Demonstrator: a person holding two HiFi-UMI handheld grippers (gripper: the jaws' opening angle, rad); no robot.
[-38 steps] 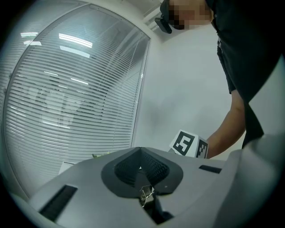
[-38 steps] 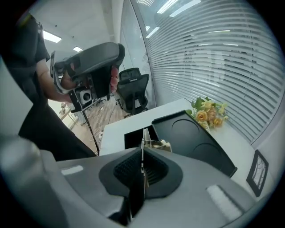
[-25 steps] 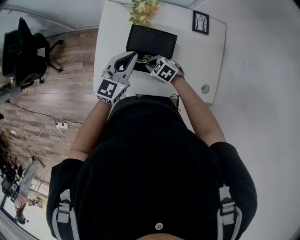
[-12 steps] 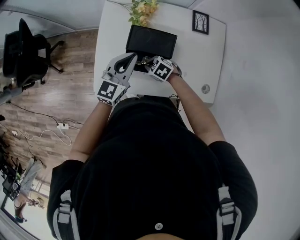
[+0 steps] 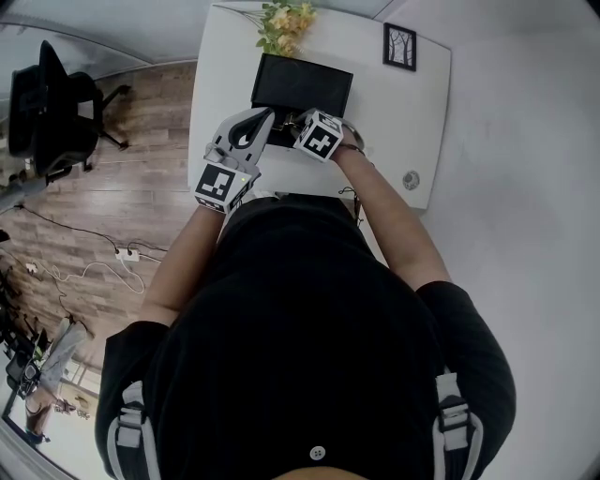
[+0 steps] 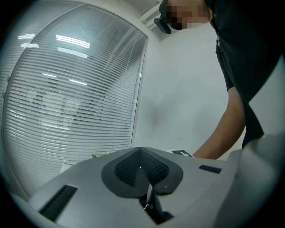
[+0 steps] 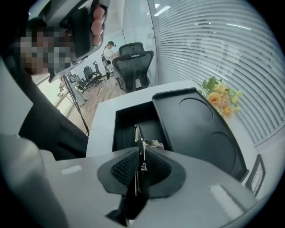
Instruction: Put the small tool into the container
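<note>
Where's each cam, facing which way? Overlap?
Head view: on head, steeply down at white table; torso, arms, left gripper, right gripper.
Left gripper view: on left gripper, aimed up at window blinds; shut jaws, forearm.
Right gripper view: on right gripper, down into black open box; jaws clamping small metal tool.
Shared: head/right views: box, yellow flowers.

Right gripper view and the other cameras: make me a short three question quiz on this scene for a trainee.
1. True or false: the right gripper is shut on the small tool.
2. In the right gripper view, the tool's tip shows against: A, the open compartment of the container; B, the flowers; C, the office chair.
3. Fill in: the jaws of the left gripper stand ____, with nothing between them.
Key: 1 true; 2 A; 3 together.
</note>
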